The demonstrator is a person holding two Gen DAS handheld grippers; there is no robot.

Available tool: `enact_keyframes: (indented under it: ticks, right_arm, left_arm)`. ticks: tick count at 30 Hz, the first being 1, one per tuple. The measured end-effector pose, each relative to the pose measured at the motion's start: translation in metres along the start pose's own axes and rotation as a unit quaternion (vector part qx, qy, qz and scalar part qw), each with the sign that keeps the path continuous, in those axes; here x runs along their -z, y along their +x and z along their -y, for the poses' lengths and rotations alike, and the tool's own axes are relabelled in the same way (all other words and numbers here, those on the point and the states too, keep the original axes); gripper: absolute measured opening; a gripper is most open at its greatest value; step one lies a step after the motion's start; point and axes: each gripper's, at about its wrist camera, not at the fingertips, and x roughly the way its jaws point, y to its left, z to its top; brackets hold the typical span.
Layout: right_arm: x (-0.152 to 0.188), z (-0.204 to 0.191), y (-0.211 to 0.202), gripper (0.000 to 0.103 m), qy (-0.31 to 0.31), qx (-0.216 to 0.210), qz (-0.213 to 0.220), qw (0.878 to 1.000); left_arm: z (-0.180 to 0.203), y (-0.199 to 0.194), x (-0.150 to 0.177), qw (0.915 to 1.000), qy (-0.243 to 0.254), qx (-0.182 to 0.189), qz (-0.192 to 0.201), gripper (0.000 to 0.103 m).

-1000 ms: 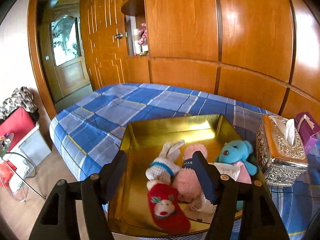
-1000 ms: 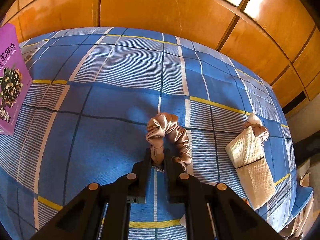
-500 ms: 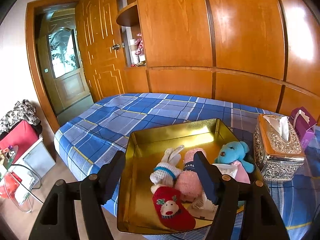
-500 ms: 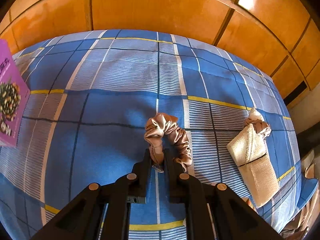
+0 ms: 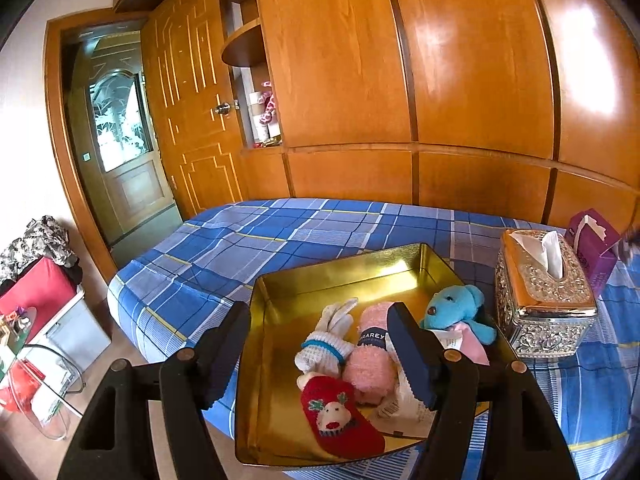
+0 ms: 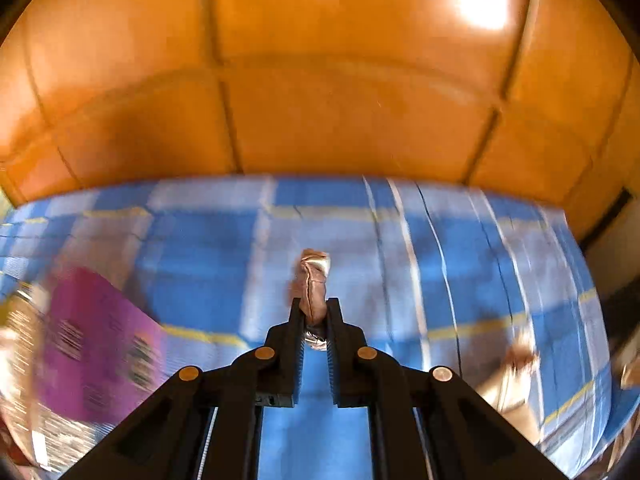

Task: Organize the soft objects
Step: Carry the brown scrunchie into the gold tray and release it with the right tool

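Left wrist view: the left gripper (image 5: 316, 344) hangs with jaws apart and nothing between them over the gold tray (image 5: 340, 276), likely keeping clear. The white bunny (image 5: 326, 344), pink roll (image 5: 370, 364), red sock (image 5: 340, 420) and blue bear (image 5: 456, 312) lie gathered inside it. The tray sits on the blue plaid bed (image 5: 280, 232), beside a silver tissue box (image 5: 544, 304); wooden panelling (image 5: 460, 80) lines the room.

Right wrist view — blurred: the right gripper (image 6: 314, 312) is clamped on the satin scrunchie (image 6: 314, 280), which dangles above the bed, probably bound for the tray.

"RAREY" partly legible, dark band, pink plush roll (image 5: 370, 360)
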Motion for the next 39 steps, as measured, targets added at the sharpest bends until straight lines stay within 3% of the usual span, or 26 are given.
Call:
enact_keyframes:
  ticks: [5, 9, 13, 17, 20, 26, 31, 32, 33, 36, 39]
  right_arm:
    - [-0.034, -0.062, -0.054, 0.008, -0.052, -0.054, 0.060, 0.995]
    - [-0.033, -0.133, -0.103, 0.008, -0.117, -0.130, 0.104, 0.979]
    - [-0.009, -0.203, -0.127, 0.008, -0.177, -0.212, 0.104, 0.955]
    - [0.028, -0.265, -0.126, 0.008, -0.219, -0.284, 0.063, 0.931]
    - [0.064, -0.313, -0.113, 0.008, -0.246, -0.350, 0.004, 0.904]
    - [0.131, -0.391, -0.085, 0.008, -0.272, -0.416, -0.095, 0.863]
    - [0.157, -0.427, -0.061, 0.013, -0.279, -0.419, -0.136, 0.853]
    - [0.160, -0.431, -0.057, 0.020, -0.280, -0.416, -0.141, 0.854]
    - [0.161, -0.432, -0.054, 0.029, -0.279, -0.410, -0.143, 0.857]
    - [0.162, -0.428, -0.054, 0.040, -0.274, -0.402, -0.138, 0.863]
    - [0.161, -0.414, -0.061, 0.041, -0.269, -0.390, -0.119, 0.872]
  left_arm:
    - [0.002, -0.001, 0.000, 1.0000, 0.006, 0.006, 0.000, 0.071]
    - [0.002, -0.002, -0.001, 1.0000, 0.007, 0.005, 0.001, 0.071]
    - [-0.003, -0.002, -0.001, 1.0000, 0.001, -0.001, 0.000, 0.072]
    - [-0.012, -0.002, 0.000, 0.9999, -0.009, -0.010, 0.000, 0.073]
    - [-0.027, 0.001, 0.000, 0.9993, -0.029, -0.021, -0.007, 0.073]
    - [-0.073, 0.015, -0.001, 0.9943, -0.082, -0.064, -0.018, 0.075]
    - [-0.090, 0.029, 0.007, 0.9908, -0.105, -0.075, -0.039, 0.075]
    - [-0.090, 0.031, 0.008, 0.9908, -0.106, -0.073, -0.041, 0.075]
    - [-0.088, 0.032, 0.010, 0.9912, -0.103, -0.071, -0.043, 0.075]
    - [-0.083, 0.034, 0.012, 0.9919, -0.101, -0.062, -0.044, 0.080]
    - [-0.078, 0.036, 0.014, 0.9923, -0.100, -0.052, -0.050, 0.080]
